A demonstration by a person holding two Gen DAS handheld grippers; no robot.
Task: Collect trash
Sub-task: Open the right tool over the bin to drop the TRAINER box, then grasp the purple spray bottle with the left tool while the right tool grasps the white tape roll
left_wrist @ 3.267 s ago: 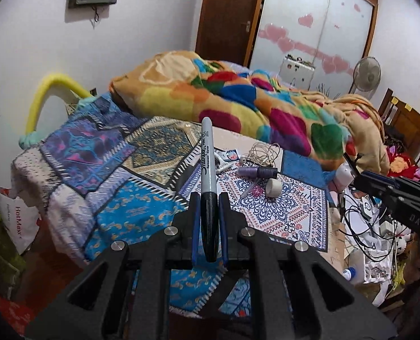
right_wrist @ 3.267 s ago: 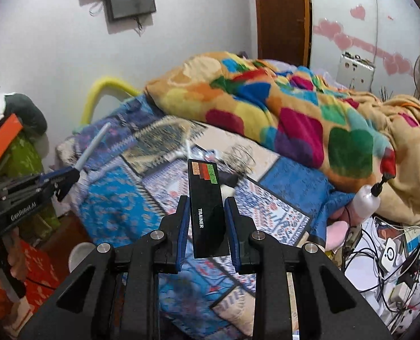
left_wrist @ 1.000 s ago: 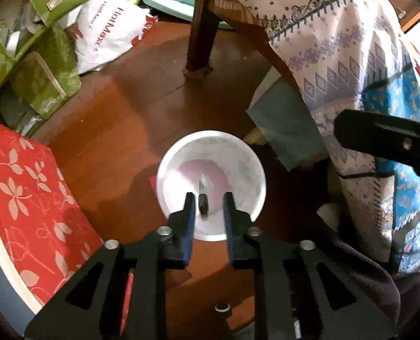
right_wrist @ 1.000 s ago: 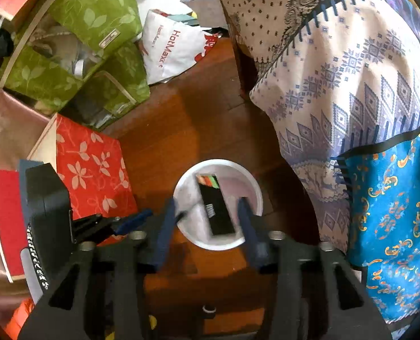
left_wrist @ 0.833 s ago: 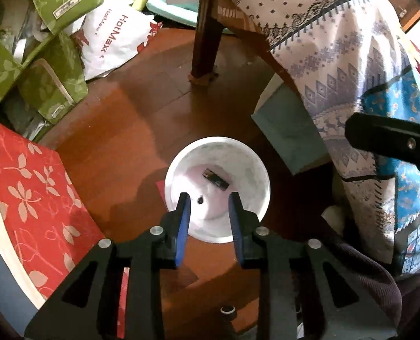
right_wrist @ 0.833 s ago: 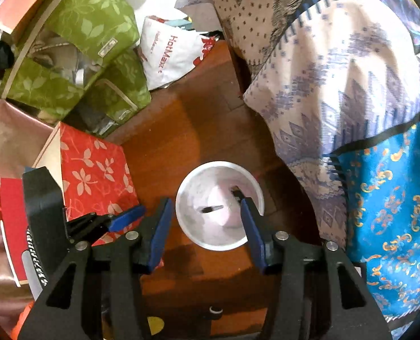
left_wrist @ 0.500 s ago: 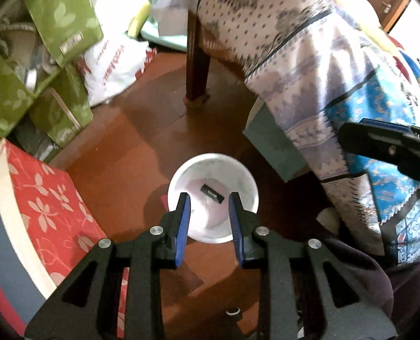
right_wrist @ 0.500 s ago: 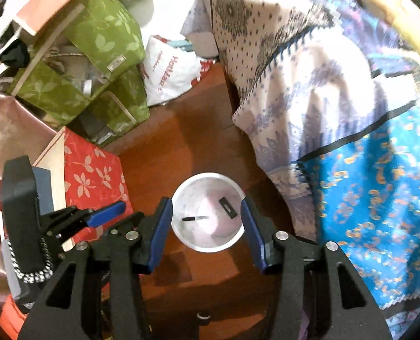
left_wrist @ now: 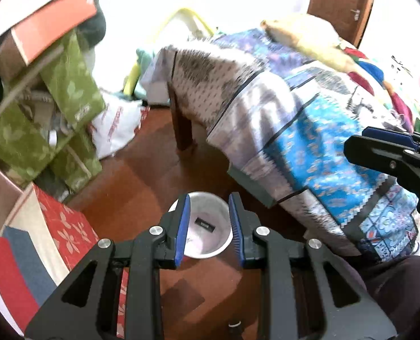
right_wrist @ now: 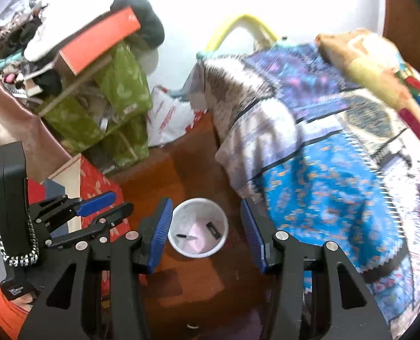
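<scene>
A white round bin (left_wrist: 218, 212) stands on the wooden floor beside the bed; it also shows in the right wrist view (right_wrist: 181, 215). Inside lie a small black card (left_wrist: 205, 224) (right_wrist: 213, 230) and a black marker (right_wrist: 185, 236). My left gripper (left_wrist: 209, 198) is open and empty, well above the bin. My right gripper (right_wrist: 204, 204) is open wide and empty, also above the bin. The left gripper also shows in the right wrist view (right_wrist: 108, 204), and the right gripper's fingers (left_wrist: 379, 147) show at the right edge of the left wrist view.
A bed with a patterned blue and white cover (left_wrist: 309, 130) (right_wrist: 323, 170) hangs over the floor to the right. Green bags (left_wrist: 54, 113) (right_wrist: 116, 107), a white plastic bag (left_wrist: 116, 124) and a red floral box (left_wrist: 65, 226) crowd the left side.
Both grippers let go of the marker and the card, which now lie in the bin. Both have since risen and tilted up, so the bin looks smaller and the bed comes into view.
</scene>
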